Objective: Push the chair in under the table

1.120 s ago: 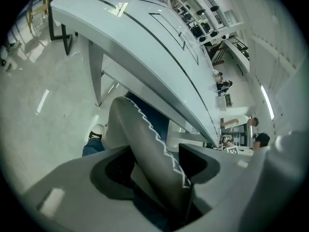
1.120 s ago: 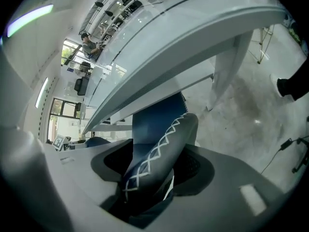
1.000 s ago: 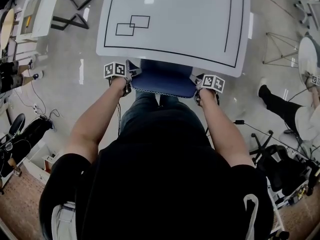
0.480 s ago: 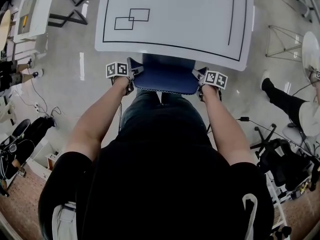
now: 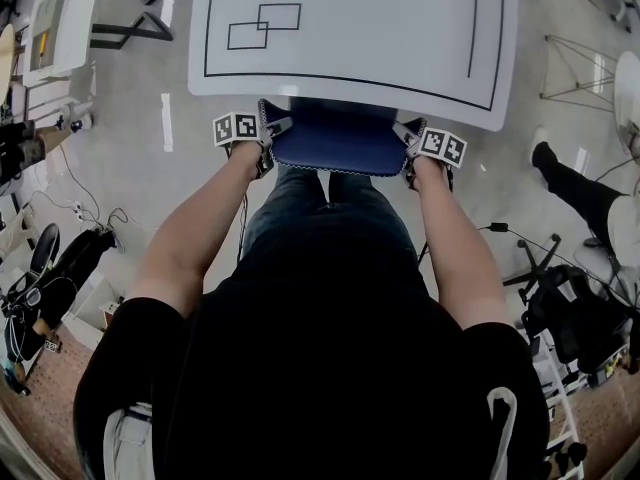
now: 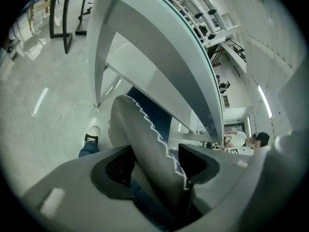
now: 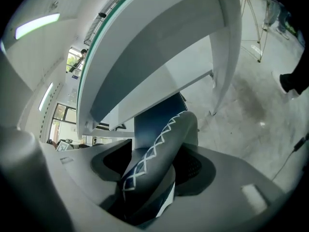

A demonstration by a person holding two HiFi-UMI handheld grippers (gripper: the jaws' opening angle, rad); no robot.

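The white table (image 5: pixel 350 28), marked with black lines, fills the top of the head view. The blue chair (image 5: pixel 335 140) stands at its near edge, partly beneath the tabletop, its padded backrest just in front of the person's legs. The left gripper (image 5: pixel 264 136) has its fingers (image 6: pixel 118 164) clamped on the backrest's left edge. The right gripper (image 5: pixel 412 148) is clamped likewise on the backrest's right edge, across the white zigzag stitching.

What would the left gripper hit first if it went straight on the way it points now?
The left gripper is shut on the chair back, which fills its jaws. Beyond that, the line runs into the underside of the white table near its edge; likely the first new contact, though depth is unclear.
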